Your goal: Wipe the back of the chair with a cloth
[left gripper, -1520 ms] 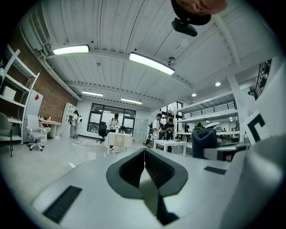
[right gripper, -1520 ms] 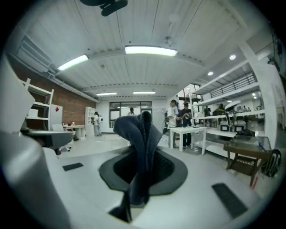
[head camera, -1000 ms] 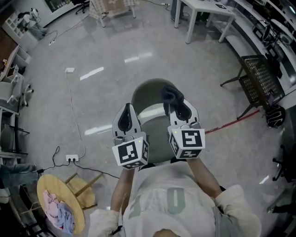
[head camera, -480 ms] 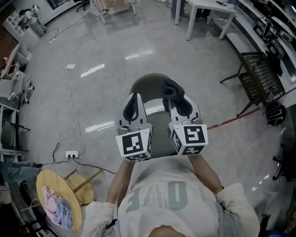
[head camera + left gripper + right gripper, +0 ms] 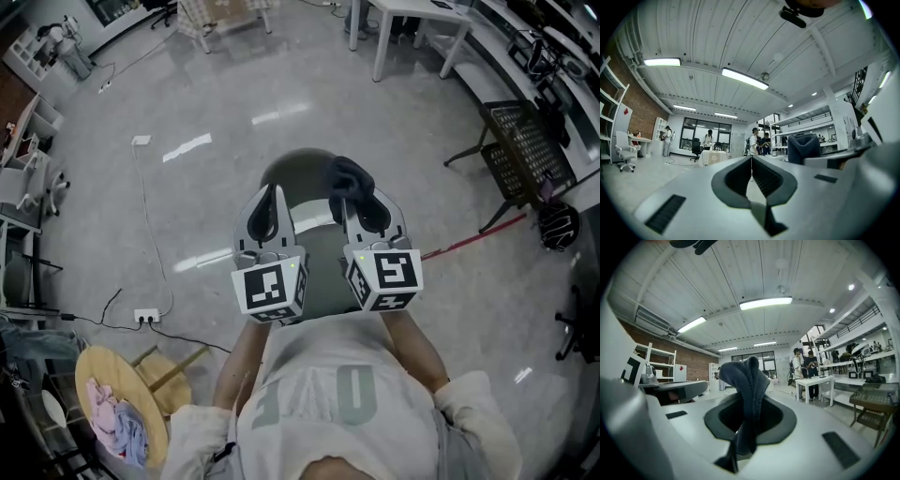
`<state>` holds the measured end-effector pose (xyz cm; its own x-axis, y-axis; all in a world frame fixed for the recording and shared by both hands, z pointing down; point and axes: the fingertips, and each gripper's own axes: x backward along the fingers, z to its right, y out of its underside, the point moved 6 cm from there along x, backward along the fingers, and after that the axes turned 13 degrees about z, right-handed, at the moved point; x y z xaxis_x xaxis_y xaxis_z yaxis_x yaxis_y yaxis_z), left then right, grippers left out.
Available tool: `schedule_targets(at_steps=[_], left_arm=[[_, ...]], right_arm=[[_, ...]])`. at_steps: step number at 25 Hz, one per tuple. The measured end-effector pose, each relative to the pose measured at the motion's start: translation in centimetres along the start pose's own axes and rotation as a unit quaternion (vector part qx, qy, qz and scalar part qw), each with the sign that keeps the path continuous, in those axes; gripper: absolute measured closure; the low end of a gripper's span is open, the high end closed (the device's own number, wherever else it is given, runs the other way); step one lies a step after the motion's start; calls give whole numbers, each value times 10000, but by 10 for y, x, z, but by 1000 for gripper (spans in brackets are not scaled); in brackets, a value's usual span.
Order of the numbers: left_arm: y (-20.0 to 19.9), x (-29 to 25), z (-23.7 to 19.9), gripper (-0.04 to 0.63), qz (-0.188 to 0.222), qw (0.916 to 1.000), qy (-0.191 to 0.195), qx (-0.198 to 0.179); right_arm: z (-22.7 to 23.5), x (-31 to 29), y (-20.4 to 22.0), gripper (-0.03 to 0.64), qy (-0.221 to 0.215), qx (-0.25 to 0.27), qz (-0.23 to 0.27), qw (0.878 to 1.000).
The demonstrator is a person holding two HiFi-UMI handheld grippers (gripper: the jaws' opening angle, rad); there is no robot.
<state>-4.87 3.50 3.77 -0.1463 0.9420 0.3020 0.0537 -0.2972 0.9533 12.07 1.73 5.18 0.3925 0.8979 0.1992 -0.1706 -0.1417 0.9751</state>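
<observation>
Cloth (image 5: 749, 376): dark blue, bunched, standing up out of right tongs (image 5: 361, 199), jaws clamped on its lower folds. Held above chair (image 5: 298, 176), olive round seat, straight below both tongs; contact with chair not discernible. Left tongs (image 5: 751, 160): jaws pressed together, nothing between, just beside right. Marker cubes (image 5: 270, 289): black-white squares, no text. Shirt (image 5: 337, 398) lettering pale, illegible.

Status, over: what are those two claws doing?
Right gripper shut on dark cloth. Left gripper shut, empty. Both over the chair. Nothing in the way.
</observation>
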Motion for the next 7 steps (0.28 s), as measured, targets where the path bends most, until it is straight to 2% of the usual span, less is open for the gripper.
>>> schedule_targets(at_steps=[7], left_arm=[[1, 0, 10, 580, 21, 9999, 93, 70]], right_arm=[[3, 3, -1, 558, -19, 30, -11, 10000]])
